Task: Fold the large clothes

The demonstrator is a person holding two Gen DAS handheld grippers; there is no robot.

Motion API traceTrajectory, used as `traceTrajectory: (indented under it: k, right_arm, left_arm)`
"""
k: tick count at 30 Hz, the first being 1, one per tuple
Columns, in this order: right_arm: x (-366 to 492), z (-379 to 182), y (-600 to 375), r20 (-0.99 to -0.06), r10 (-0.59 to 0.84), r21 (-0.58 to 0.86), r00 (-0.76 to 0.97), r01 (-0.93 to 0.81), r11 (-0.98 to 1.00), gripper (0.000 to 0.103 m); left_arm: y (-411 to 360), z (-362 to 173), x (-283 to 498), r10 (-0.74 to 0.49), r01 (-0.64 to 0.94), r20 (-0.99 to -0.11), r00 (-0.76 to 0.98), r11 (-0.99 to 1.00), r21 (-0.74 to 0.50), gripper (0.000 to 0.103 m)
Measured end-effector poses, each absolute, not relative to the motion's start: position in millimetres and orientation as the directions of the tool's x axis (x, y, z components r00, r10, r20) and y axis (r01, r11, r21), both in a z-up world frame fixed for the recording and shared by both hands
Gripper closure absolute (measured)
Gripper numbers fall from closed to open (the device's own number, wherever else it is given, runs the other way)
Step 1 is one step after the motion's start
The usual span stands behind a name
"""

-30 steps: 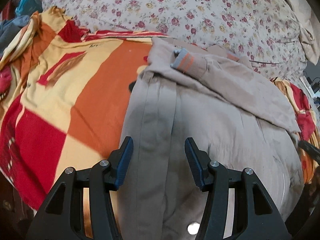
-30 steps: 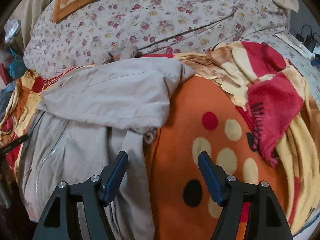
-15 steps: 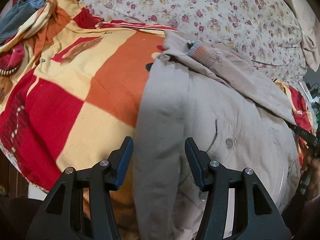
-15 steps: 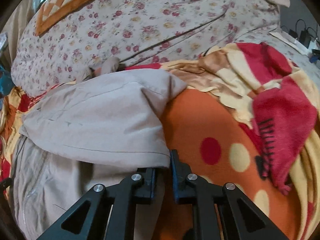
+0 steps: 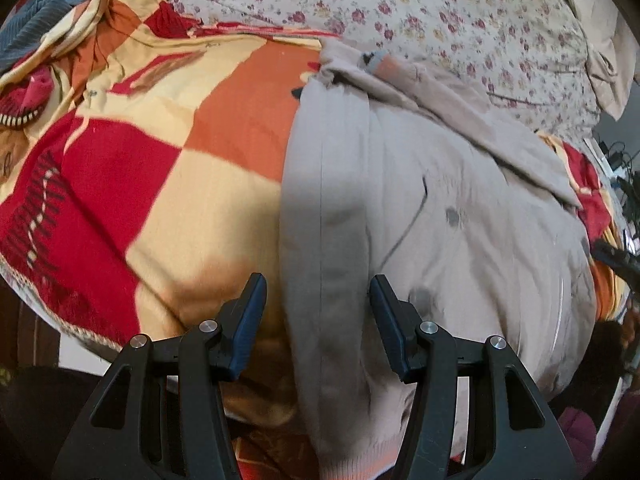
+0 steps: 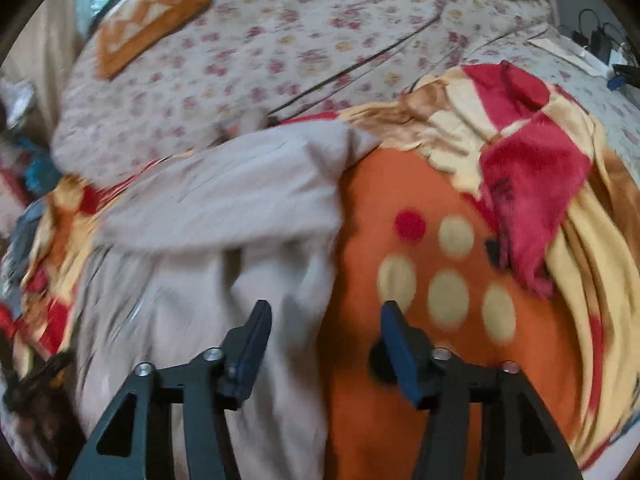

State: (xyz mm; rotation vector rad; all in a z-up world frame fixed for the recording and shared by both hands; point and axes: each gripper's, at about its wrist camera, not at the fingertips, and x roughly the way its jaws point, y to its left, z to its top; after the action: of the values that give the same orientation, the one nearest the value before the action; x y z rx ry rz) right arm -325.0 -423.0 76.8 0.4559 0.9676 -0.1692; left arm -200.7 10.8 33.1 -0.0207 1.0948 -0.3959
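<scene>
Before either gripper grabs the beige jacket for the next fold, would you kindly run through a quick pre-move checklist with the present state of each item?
1. Left gripper open and empty: ok.
2. Right gripper open and empty: ok.
3. Left gripper lined up on the beige jacket: ok, its left edge lies between the jaws.
4. Right gripper lined up on the jacket: ok, its right edge runs between the fingers, over the orange blanket.
5. Sleeve folded across the upper body: ok.
6. Jacket lying flat: not ok, wrinkles around the lower front.
7. Right view sharp enough to aim: not ok, blurred.
</scene>
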Motion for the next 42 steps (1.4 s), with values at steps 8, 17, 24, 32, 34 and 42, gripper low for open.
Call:
traceTrajectory:
  k: [8,17,24,32,34,42]
  right_arm:
    - [-377.2,57.0,-387.9,-0.837,0.204,0.385,0.508,0.281,0.879,0.032]
    - [-390.9,29.0,-357.0,-0.875,0.299,0.392,0.382,0.196,0.899,0.027]
    - [-389.2,12.5,-330.0,-0.879,0.369,0.422,0.301,0.133,0.897,0.021]
    - [-391.2,-0.4,-310.2,-0.882,0.411,0.439,0.229,0.086,0.894,0.02]
    - [-392.8,1.5,-307.1,-0.883,0.406,0.43,0.235,0.062,0.901,0.035]
    - [-408.7,9.0,-309.0,-0.873,0.423,0.441,0.244,0.022,0.897,0.053]
  left_arm:
    - [13.5,23.1,-232.7,-0.336,0.359,-0.883,0.328,0.909,-0.212,0.036]
    - [19.5,0.7,-258.9,-0.355,0.398,-0.916,0.187,0.88,-0.259,0.035]
    - [6.8,-11.9,-259.6,-0.363,0.417,-0.924,0.124,0.864,-0.283,0.035]
    - [-0.1,-21.4,-261.5,-0.363,0.408,-0.925,0.115,0.866,-0.289,0.035]
    - [-1.1,-20.8,-262.2,-0.37,0.409,-0.922,0.118,0.864,-0.294,0.036]
    - [1.8,-9.2,-270.3,-0.405,0.454,-0.907,0.114,0.833,-0.315,0.068]
